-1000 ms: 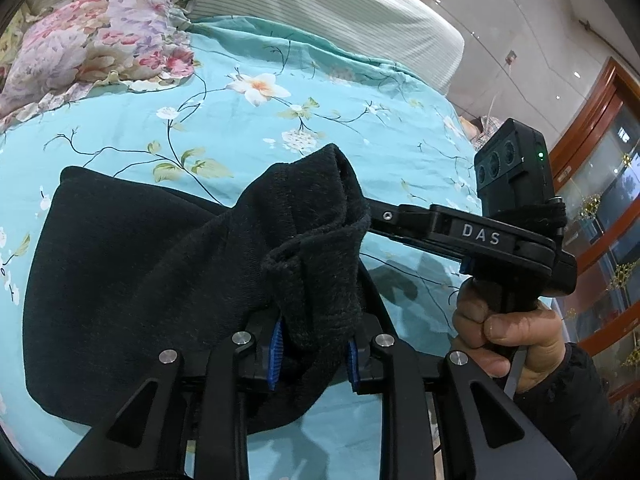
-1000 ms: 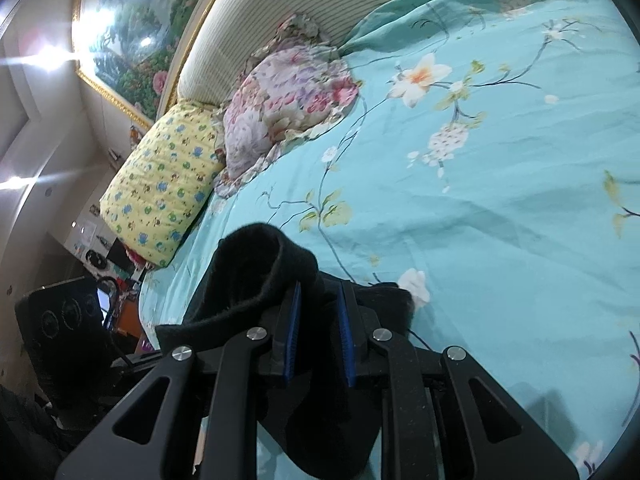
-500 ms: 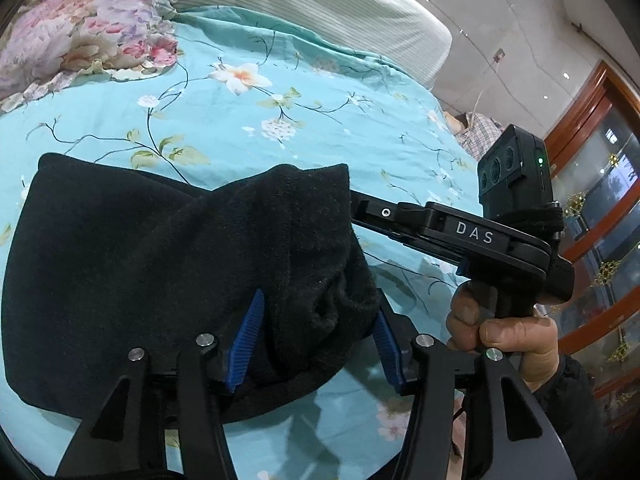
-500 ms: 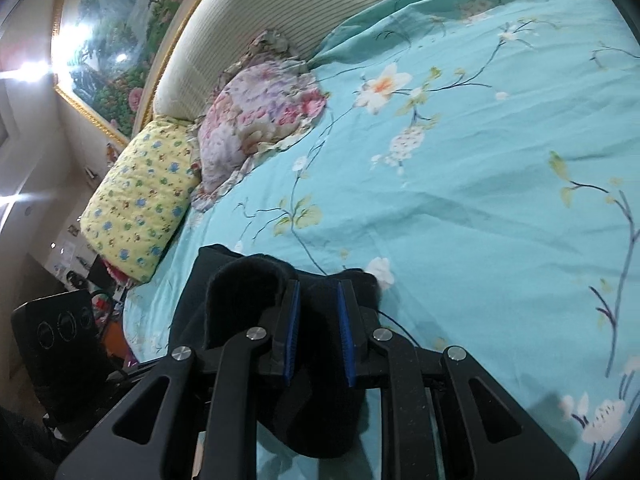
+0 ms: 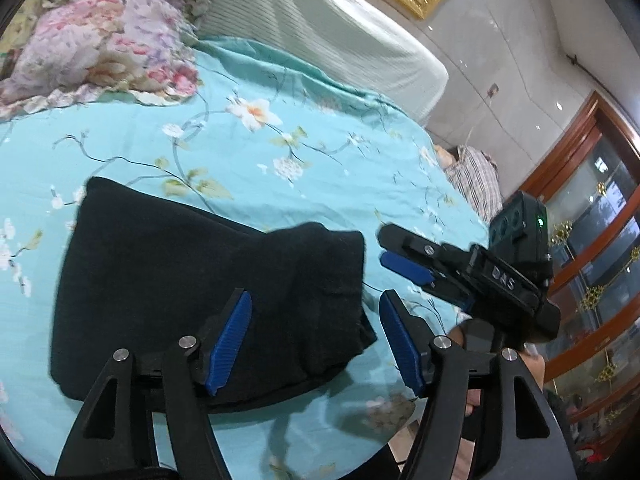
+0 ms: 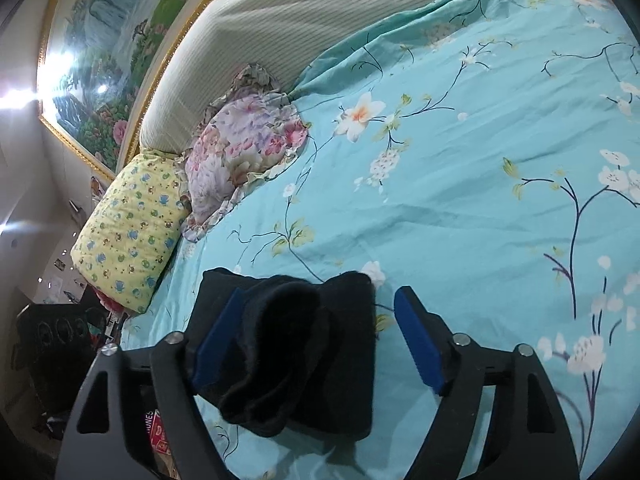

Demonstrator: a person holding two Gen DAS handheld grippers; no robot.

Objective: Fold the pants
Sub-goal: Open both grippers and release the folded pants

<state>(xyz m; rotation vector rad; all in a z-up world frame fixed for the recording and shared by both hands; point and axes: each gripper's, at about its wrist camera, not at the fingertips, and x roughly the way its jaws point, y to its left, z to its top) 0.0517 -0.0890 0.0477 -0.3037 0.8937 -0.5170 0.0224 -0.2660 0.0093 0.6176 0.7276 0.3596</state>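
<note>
While both tools are letting go, the black pants (image 5: 192, 300) lie folded into a thick block on the turquoise flowered bedspread (image 5: 208, 148), toward the 7 o'clock part of the left wrist view. The left gripper (image 5: 316, 340) has its blue pads spread and still widening, the cloth lying between them without being pressed; the right gripper (image 6: 316, 344) is likewise opening, with the rolled edge of the pants between its jaws, the left pad close against the cloth and the right pad clear of it. The risk, as I judge it, is that a ribbed pad snags the fuzzy fabric as the tool draws away and drags the top layer open, or that the bulging upper fold at 6 o'clock in the right view slumps sideways, since the soft bedding gives little support. Around it, a floral pillow (image 6: 244, 148) and a yellow patterned pillow (image 6: 128, 224) sit at 10 o'clock by the striped headboard (image 6: 304, 20), under a gilt-framed landscape painting (image 6: 100, 56); wooden glazed doors (image 5: 592, 216) stand at 3 o'clock in the left view.
</note>
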